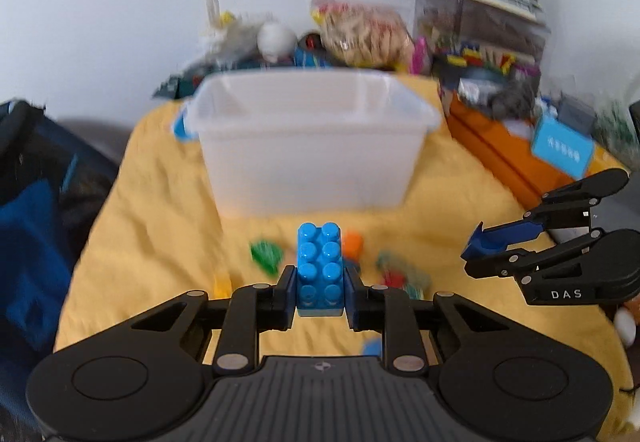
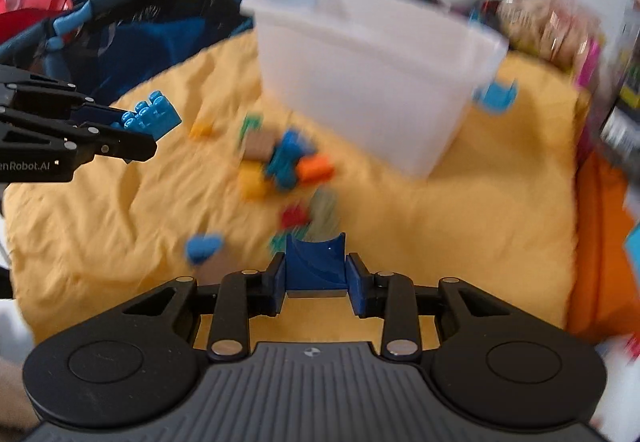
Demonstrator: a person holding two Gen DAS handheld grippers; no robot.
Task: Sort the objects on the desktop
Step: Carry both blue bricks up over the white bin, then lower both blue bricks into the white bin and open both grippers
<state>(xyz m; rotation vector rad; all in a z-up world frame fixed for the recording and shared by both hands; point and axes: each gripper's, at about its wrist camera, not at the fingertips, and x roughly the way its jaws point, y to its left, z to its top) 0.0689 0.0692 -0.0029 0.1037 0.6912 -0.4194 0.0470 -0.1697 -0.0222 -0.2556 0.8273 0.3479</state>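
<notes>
The light blue studded brick (image 1: 320,270) is clamped between the jaws of the left gripper (image 1: 319,296), studs facing the camera, raised above the yellow cloth (image 1: 152,242) that covers the desk. In the right wrist view the same brick (image 2: 150,118) juts from the left gripper (image 2: 132,140) at about 9 o'clock. The right gripper (image 2: 316,276) has its jaws pressed on a dark blue curved block (image 2: 316,266), a piece with a scooped, concave face; no earlier look is at hand, so only the grip itself can be told. From the left wrist the right gripper (image 1: 474,254) shows at 3 o'clock with the dark blue piece (image 1: 496,238) between its fingers. Below and ahead of both, loose blocks lie scattered on the cloth: a green one (image 1: 266,254), an orange one (image 2: 318,168), a red one (image 2: 294,218), a yellow one (image 2: 254,182) and a light blue one (image 2: 204,246), all blurred. Beyond them, toward 12 o'clock, stands a translucent white bin (image 1: 312,146) on the cloth. Behind the bin a heap of bagged odds and ends (image 1: 360,30) rests against the pale wall. At 2 o'clock in the left view sits an orange box (image 1: 504,150) with clutter on top. At 9 o'clock there is a dark blue bag (image 1: 36,210).
</notes>
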